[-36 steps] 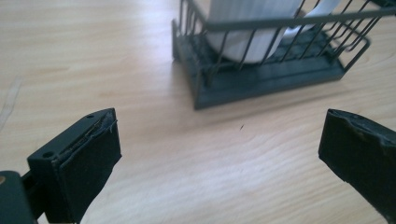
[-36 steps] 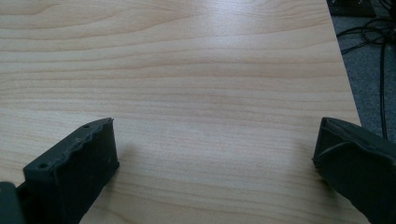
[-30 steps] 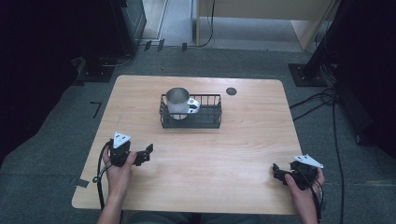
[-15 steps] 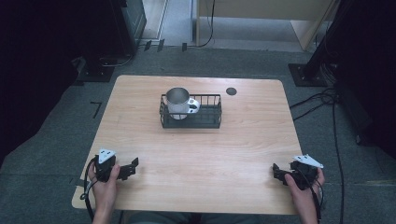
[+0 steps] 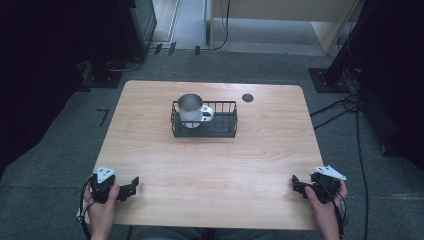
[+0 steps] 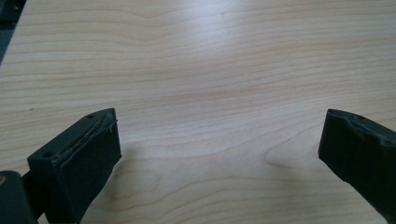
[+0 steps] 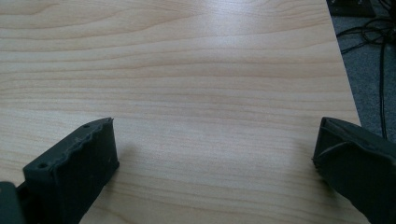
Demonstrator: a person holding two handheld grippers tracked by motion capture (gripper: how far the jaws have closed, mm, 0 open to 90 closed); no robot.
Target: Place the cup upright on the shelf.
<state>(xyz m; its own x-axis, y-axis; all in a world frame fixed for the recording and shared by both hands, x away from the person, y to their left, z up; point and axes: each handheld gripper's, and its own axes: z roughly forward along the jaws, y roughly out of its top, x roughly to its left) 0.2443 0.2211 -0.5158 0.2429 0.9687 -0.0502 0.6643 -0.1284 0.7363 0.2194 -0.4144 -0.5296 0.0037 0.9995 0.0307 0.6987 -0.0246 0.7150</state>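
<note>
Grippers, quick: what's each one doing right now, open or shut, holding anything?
Left gripper: open, empty, low over the wooden table.
Right gripper: open, empty, near the table's right edge.

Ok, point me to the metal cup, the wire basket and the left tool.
metal cup (image 5: 189, 107), high view, its side wall below the rim.
wire basket (image 5: 224, 133), high view, its front wire wall.
left tool (image 5: 133, 185), high view, between its open jaw tips.
</note>
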